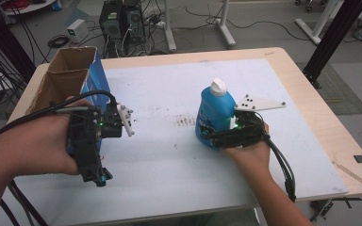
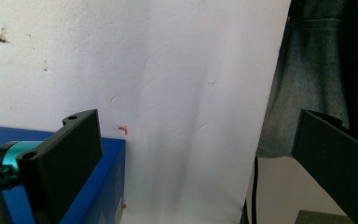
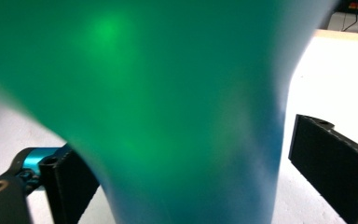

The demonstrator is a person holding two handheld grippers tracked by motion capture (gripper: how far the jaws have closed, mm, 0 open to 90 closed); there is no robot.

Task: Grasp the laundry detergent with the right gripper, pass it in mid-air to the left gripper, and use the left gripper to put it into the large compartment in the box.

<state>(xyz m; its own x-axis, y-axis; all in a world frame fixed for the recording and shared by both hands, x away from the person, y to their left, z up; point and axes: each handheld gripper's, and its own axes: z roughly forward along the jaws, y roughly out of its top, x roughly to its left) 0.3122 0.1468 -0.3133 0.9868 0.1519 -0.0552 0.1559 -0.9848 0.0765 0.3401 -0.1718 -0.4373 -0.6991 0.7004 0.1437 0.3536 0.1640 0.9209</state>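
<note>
Two grippers were at work over the desk point(image 1: 169, 155), and much of each was hard to read from above. From the high view the right gripper point(image 1: 217, 134) lay low against the base of a blue bottle point(image 1: 214, 117), its tips lost behind the bottle's body, so that view alone could not settle how its jaws stood. The right gripper view filled that in: the bottle point(image 3: 168, 102) loomed as a blurred blue-green mass between the two black jaws, one jaw beside its lower left, the other standing clear of it at the right with white surface showing in the gap, so the jaws were spread and not clamped. The bottle stood upright with a white cap point(image 1: 218, 86), right of the desk's middle, nearer the far edge than the near one. The left gripper point(image 1: 101, 176) was held in a hand point(image 1: 42, 141) near the desk's left edge, pointing toward the near edge; its tips were small and dark from above. The left gripper view showed its jaws wide apart with nothing between them but the white cover point(image 2: 168, 93), its near edge, and grey cloth point(image 2: 307, 84) past it. A blue box point(image 2: 98, 186) sat behind the left jaw there, cut off by the frame; from above it proved an open cardboard-lined box point(image 1: 70, 75) at the desk's far left corner, partly hidden by the hand. Computer towers point(image 1: 122, 21) and cables lay on the floor past the far edge.
</note>
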